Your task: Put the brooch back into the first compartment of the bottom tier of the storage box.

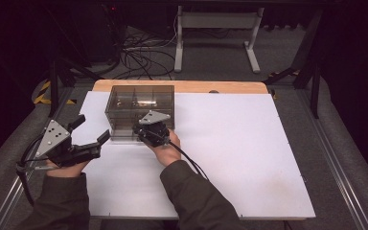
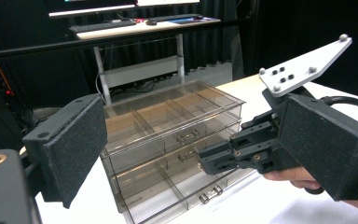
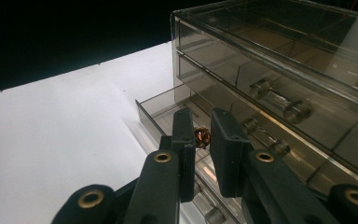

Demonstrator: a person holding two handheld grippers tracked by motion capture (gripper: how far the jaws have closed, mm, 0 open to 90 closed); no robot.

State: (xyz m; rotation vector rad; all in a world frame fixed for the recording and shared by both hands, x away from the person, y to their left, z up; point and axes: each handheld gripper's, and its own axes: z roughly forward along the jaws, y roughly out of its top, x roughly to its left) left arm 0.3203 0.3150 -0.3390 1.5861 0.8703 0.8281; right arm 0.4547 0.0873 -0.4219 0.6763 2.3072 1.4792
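1. The right gripper (image 3: 201,140) holds a tiny shiny brown bead (image 3: 201,136) between its two jaws. The jaws are nearly closed and pinch the bead at their tips.
2. The bead hangs just over the bottom drawer (image 3: 161,108) of the clear drawer box (image 1: 140,103). That drawer is pulled out a little. The two drawers above it are shut.
3. To do this well, I think the bead should go low into the open drawer first. Then the jaws can open slowly, so the bead does not bounce out.
4. The gap in the drawer is small. The handle (image 3: 276,98) of the drawer above sticks out close by, so the jaws could bump it.
5. The left gripper (image 1: 92,136) waits to the left of the box, near it but not touching. Its jaws are wide open and hold nothing.
6. The box stands on a white table (image 1: 230,143). Cables and a desk frame sit on the floor behind
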